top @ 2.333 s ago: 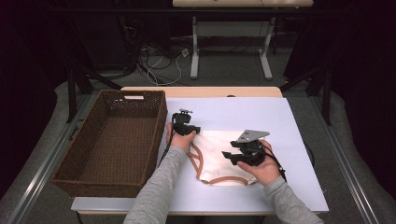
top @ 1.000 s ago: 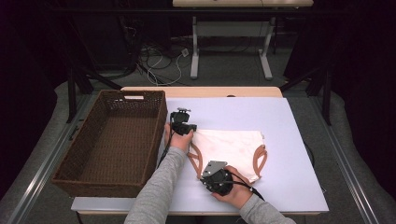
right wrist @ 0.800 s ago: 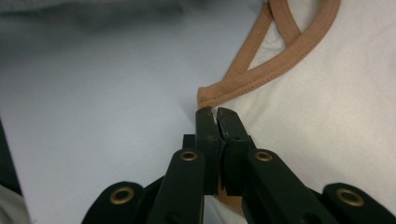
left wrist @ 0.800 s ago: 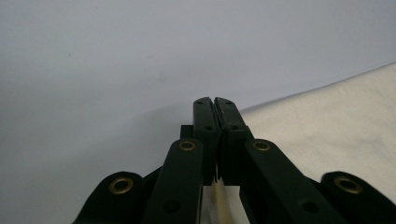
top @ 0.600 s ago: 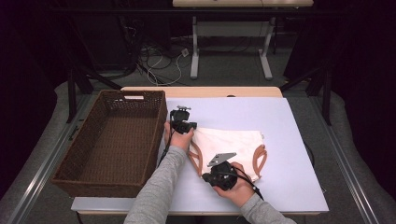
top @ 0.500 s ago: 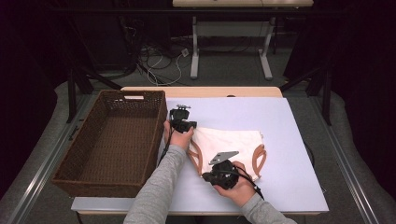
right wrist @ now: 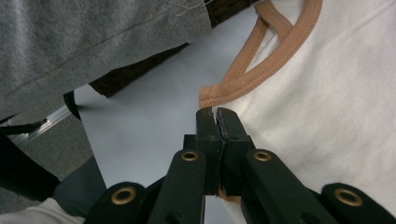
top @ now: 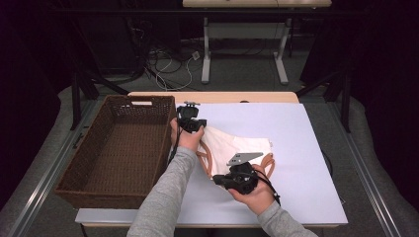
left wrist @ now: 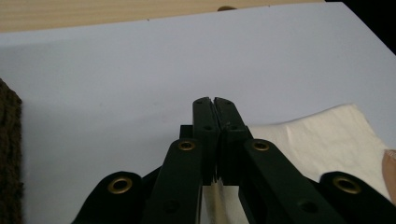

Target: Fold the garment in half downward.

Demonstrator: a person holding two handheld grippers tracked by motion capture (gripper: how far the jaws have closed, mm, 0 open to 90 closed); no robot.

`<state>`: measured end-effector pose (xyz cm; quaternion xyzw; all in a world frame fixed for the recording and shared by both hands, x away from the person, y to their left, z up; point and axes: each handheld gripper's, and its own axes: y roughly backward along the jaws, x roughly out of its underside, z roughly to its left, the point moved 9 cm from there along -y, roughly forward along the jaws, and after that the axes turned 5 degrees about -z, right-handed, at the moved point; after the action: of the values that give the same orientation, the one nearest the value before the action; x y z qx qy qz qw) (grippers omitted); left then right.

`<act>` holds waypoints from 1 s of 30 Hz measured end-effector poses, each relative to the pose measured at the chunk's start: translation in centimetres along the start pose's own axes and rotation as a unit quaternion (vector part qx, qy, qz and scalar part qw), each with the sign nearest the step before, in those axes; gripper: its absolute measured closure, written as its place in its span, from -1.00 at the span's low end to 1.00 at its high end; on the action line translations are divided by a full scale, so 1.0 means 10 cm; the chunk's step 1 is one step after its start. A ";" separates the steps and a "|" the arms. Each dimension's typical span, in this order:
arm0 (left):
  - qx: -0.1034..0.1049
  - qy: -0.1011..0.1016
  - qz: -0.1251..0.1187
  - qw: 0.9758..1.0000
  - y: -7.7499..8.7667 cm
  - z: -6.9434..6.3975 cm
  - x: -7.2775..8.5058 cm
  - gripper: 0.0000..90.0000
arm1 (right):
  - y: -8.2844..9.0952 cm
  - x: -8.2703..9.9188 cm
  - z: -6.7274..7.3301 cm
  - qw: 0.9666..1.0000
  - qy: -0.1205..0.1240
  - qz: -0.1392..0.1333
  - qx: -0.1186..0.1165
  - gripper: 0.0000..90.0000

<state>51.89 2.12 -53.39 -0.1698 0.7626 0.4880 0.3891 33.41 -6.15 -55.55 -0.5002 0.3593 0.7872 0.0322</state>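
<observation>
A cream garment [top: 239,145] with tan trim [right wrist: 261,70] lies on the pale blue table [top: 296,123]. My left gripper [top: 191,123] hovers at its far left corner, beside the basket. Its jaws are shut, with cream cloth [left wrist: 327,135] caught low between them [left wrist: 214,100]. My right gripper [top: 216,179] is at the garment's near left edge, pointing left. It is shut on the trimmed hem [right wrist: 215,111], and the cloth [right wrist: 336,93] spreads away to the right. Both held edges are raised a little off the table.
A brown wicker basket [top: 84,153] stands empty along the table's left side, its wall [left wrist: 9,154] close to my left gripper. A wooden strip [top: 212,96] marks the far edge. Bare table stretches right of the garment.
The right gripper left the garment's right side and came to its near left edge. Over the last second both grippers rose slightly, lifting the cloth edges they hold.
</observation>
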 end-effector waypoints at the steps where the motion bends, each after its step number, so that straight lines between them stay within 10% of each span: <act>1: -0.003 0.004 -0.003 1.000 0.02 -0.01 -0.02 0.97 | 0.01 -0.03 0.01 1.000 0.000 -0.002 -0.002 0.97; 16: -0.032 0.010 -0.058 0.998 0.49 0.08 -0.29 0.97 | -0.01 -0.36 0.32 0.998 0.018 -0.044 -0.041 0.97; 30: -0.022 -0.003 0.015 1.000 0.08 -0.10 -0.08 0.97 | 0.05 -0.04 0.07 0.999 -0.015 -0.020 -0.023 0.97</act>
<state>51.42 1.49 -52.11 -0.1653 0.7532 0.5106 0.3804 32.85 -5.98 -54.82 -0.4963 0.3301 0.8019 0.0415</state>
